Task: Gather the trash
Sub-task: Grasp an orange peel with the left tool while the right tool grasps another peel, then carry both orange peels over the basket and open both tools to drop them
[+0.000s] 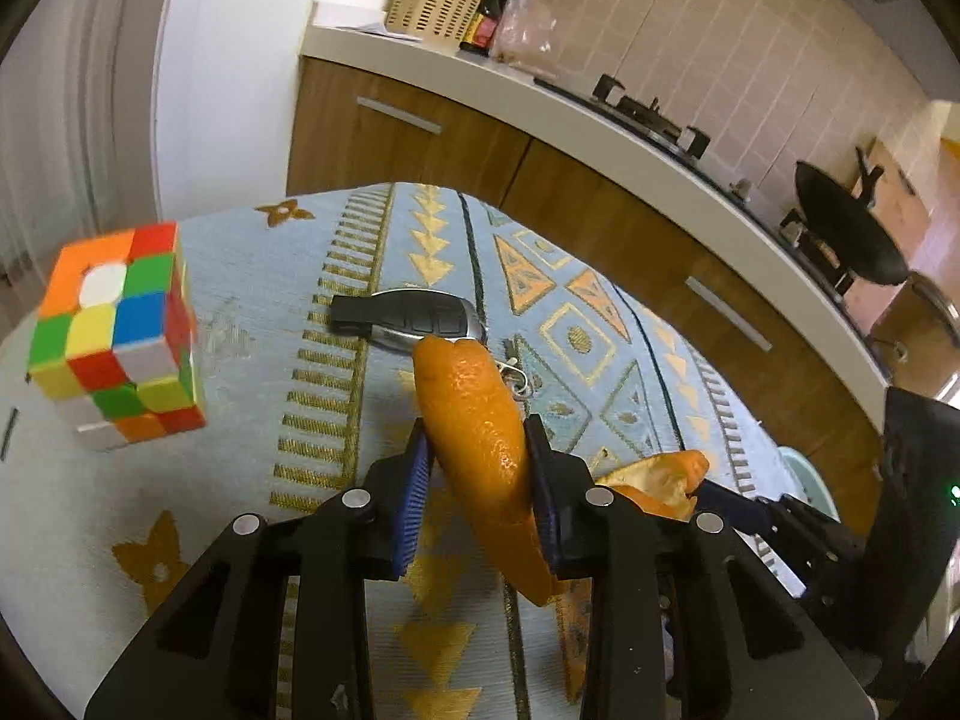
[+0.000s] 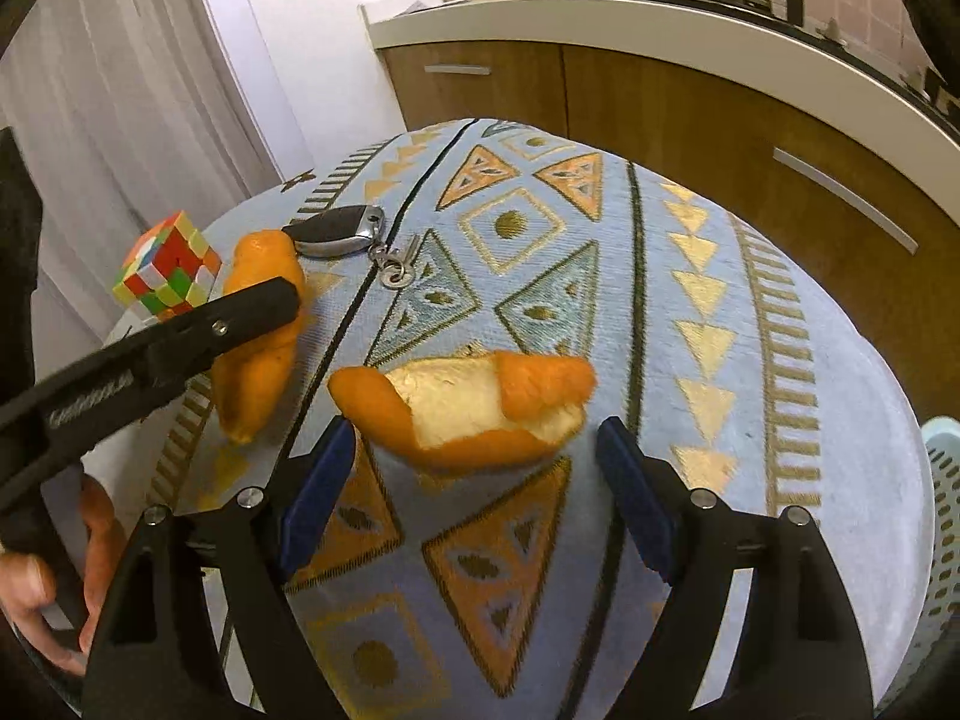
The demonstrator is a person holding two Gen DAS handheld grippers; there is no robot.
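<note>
One orange peel (image 1: 480,426) is pinched in the left gripper (image 1: 480,450), lifted over the table (image 1: 252,276). A second peel (image 2: 474,414) lies on the cloth, just before the spread right gripper (image 2: 474,480). A car key (image 1: 414,318) and puzzle cube (image 1: 114,330) are near.

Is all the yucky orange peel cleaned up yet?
Not yet. Nothing looks binned so far. The left gripper is shut on one orange peel, lifted off the cloth. A second peel lies on the table, with the open right gripper right behind it. The pale basket is at the table's edge; its inside is hidden. The cube and car key aren't trash.
</note>
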